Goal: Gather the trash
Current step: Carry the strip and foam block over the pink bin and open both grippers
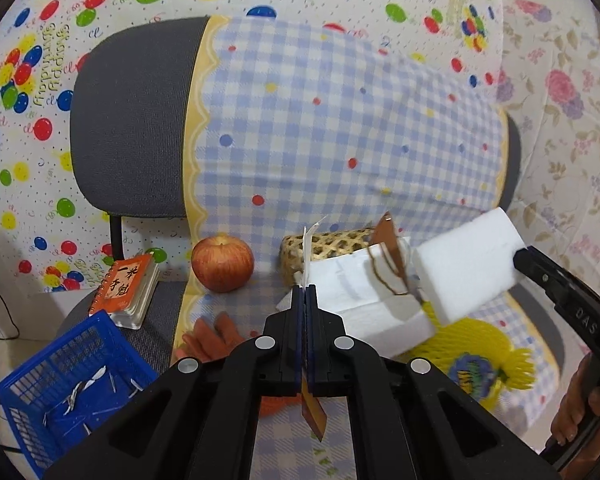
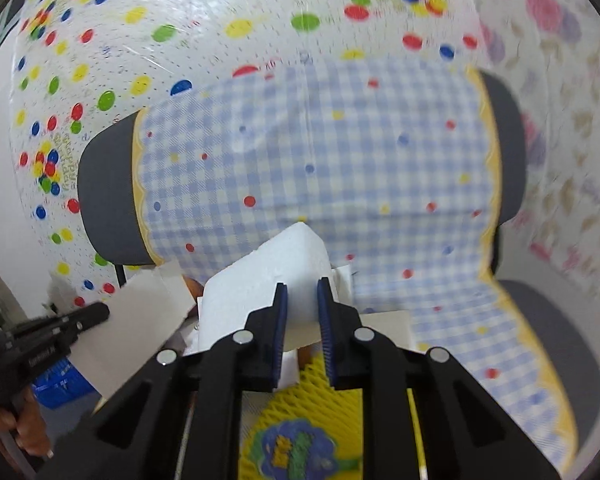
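In the left wrist view my left gripper [image 1: 305, 292] is shut on a thin flat card [image 1: 310, 242], seen edge-on, with a brown end hanging below the fingers. From the right wrist view the same card [image 2: 140, 328] shows as a white sheet sticking out of the left gripper [image 2: 102, 314]. My right gripper [image 2: 302, 294] is shut on a white foam block [image 2: 268, 276], held tilted above the chair seat. That foam block [image 1: 468, 268] and the right gripper [image 1: 518, 262] appear at the right of the left wrist view. A blue basket [image 1: 40, 392] holding small scraps stands at lower left.
On the checked chair cover lie a second white foam slab [image 1: 364, 308], a torn brown card scrap with string [image 1: 390, 246], a woven bamboo basket [image 1: 324, 246], an apple [image 1: 222, 264], an orange notebook [image 1: 126, 292], an orange glove [image 1: 212, 338] and a yellow foam net [image 1: 480, 348]. The chair back rises behind.
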### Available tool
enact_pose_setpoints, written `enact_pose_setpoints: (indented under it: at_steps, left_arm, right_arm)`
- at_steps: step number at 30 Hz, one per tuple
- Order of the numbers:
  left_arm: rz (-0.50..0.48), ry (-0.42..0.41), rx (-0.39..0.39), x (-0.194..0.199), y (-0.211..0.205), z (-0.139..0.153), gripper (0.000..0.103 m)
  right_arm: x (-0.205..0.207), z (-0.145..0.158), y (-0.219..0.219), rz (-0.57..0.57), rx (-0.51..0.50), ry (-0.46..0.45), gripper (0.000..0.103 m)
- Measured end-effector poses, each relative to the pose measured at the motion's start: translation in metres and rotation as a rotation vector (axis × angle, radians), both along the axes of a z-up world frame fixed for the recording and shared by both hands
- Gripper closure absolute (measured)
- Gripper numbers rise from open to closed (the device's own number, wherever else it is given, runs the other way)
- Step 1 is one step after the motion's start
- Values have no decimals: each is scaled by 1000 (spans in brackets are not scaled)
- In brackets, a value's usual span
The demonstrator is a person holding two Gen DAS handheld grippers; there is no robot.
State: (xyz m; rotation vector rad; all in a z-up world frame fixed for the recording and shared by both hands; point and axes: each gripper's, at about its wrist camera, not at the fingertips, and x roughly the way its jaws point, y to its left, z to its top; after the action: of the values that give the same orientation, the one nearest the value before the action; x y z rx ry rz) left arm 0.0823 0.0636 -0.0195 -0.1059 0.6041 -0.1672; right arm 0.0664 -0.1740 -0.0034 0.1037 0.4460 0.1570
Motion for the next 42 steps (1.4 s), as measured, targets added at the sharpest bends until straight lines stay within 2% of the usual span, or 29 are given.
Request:
enact_pose_setpoints:
  at_steps: [10,19,26,33,42]
  left_arm:
    - [-130,-88,-15,-54,-46,22,102]
    - [-303,-96,-30,-92,-107,12,102]
    - [-464,-114,-44,-128,-158,0,102]
    - [-635,-77,-69,-159,-207,-20,102]
    - [-885,-8,-14,-209,-277,-57,102]
  right_arm:
    - [-72,10,-35,-111,-48,-22,87]
    - [-148,-5,-85,-242,-60,18,87]
    - [-205,-20,-119,-390,-98,48,87]
    - [-259,-38,-150,-543,-148,97,86]
    - [-327,-79,-180,-711,-191,230,85]
